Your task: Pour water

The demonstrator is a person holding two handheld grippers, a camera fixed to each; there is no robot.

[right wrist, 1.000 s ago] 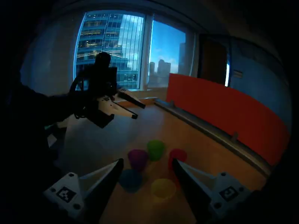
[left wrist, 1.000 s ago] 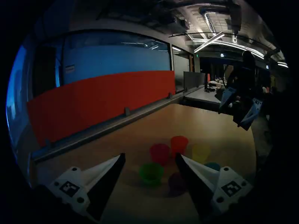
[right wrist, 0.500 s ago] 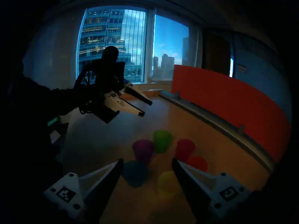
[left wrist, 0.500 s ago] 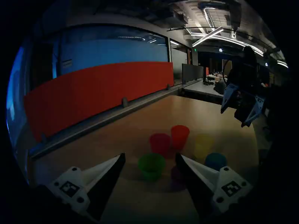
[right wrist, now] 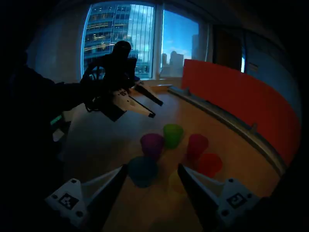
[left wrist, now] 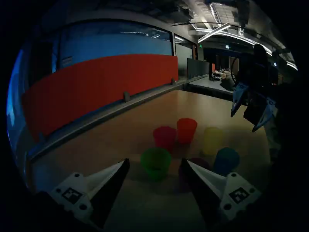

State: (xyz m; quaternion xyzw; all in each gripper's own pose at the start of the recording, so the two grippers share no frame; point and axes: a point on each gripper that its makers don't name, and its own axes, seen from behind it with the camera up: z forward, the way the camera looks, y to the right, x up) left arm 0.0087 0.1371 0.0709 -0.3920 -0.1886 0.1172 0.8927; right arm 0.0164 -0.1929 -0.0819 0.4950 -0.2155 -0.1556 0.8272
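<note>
Both claws gape wide and empty. The left gripper (left wrist: 154,160) hovers just short of the green cup (left wrist: 155,161), and the right gripper (right wrist: 151,166) is across the bunch from it. The pink cup (left wrist: 165,136) and purple cup (right wrist: 151,144) crowd that green one, so diving in this wide probably clips a neighbour and tips it. Too dark to tell which holds water.

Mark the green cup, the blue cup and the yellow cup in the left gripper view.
green cup (left wrist: 155,165): left gripper view, middle of its front wall.
blue cup (left wrist: 226,161): left gripper view, middle of its side wall.
yellow cup (left wrist: 213,141): left gripper view, middle of its side wall.
</note>
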